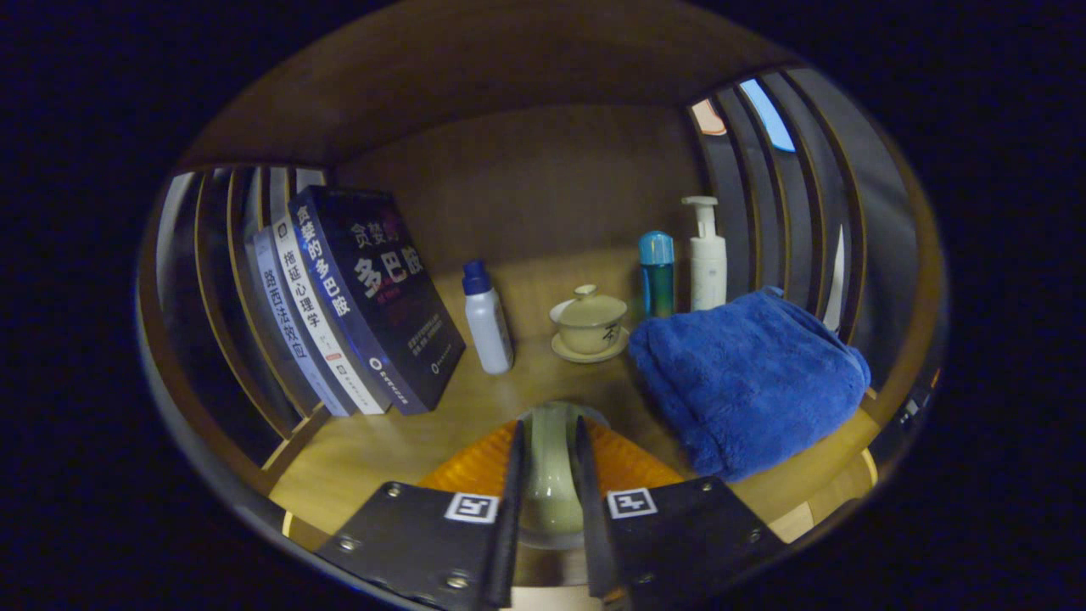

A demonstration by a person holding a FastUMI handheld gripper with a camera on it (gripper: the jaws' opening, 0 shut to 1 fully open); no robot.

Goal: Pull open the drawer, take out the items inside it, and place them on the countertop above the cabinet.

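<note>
My gripper (550, 428) is shut on a small pale green vase (551, 484), its narrow body pinched between both fingers (512, 475). The vase's wider end pokes out just past the fingertips, low over the wooden countertop (382, 450). I cannot tell whether the vase touches the wood. The drawer is out of sight.
Ahead on the countertop stand leaning books (365, 297), a white bottle with a blue cap (487, 321), a lidded tea cup on a saucer (590, 324), a teal bottle (657, 273) and a white pump bottle (706, 255). A folded blue towel (747, 378) lies just right of the fingers. Slatted walls close both sides.
</note>
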